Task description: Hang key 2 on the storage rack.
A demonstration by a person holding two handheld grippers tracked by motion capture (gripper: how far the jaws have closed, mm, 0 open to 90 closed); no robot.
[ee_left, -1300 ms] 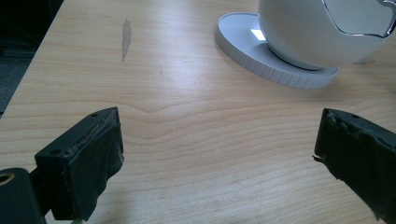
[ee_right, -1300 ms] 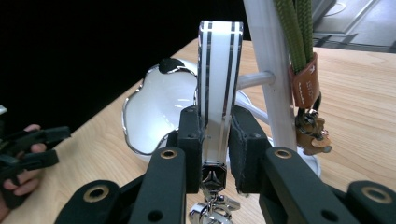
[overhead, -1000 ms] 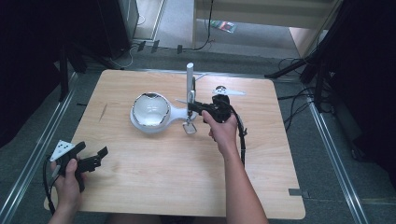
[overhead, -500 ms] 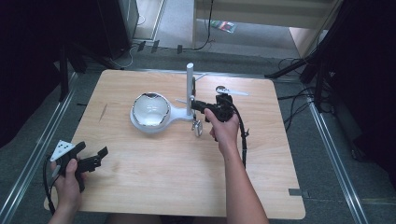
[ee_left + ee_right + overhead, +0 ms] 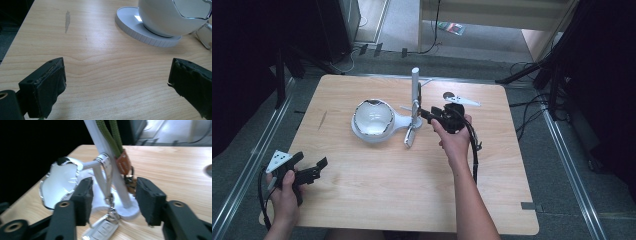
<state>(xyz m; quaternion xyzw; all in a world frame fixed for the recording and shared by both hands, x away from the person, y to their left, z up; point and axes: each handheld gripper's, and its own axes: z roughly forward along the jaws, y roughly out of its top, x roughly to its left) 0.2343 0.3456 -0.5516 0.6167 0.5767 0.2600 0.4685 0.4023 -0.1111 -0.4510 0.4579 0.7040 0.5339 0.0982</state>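
The key fob (image 5: 102,230) hangs by a metal carabiner (image 5: 107,173) from a hook on the white stand (image 5: 125,192), with its lower end lying on the table (image 5: 377,195) just in front of the stand's base, a little toward the far edge from the table's middle. The right gripper (image 5: 113,200) is held level at the stand, and its jaws have just been opening: they now stand partly apart on either side of the upright post and the carabiner, with neither pad seen pressing on anything. A green cord (image 5: 110,135) with a brown leather tab (image 5: 122,165) is hung on the same post, just beside the carabiner.

The fob is judged to be light, stiff and smooth, so it may slip between the pads; the chain link above it is loose and will let it swing. A grip across the flat body of the fob, or on the carabiner's straight side, is judged the surest hold.

Left of the stand a white bowl with a chrome rim (image 5: 372,119) sits on its round base. A small flat white piece (image 5: 460,100) lies nearer the far right corner. The left gripper (image 5: 310,170) is held over the near left corner, its jaws wide apart and empty, well away from the stand.
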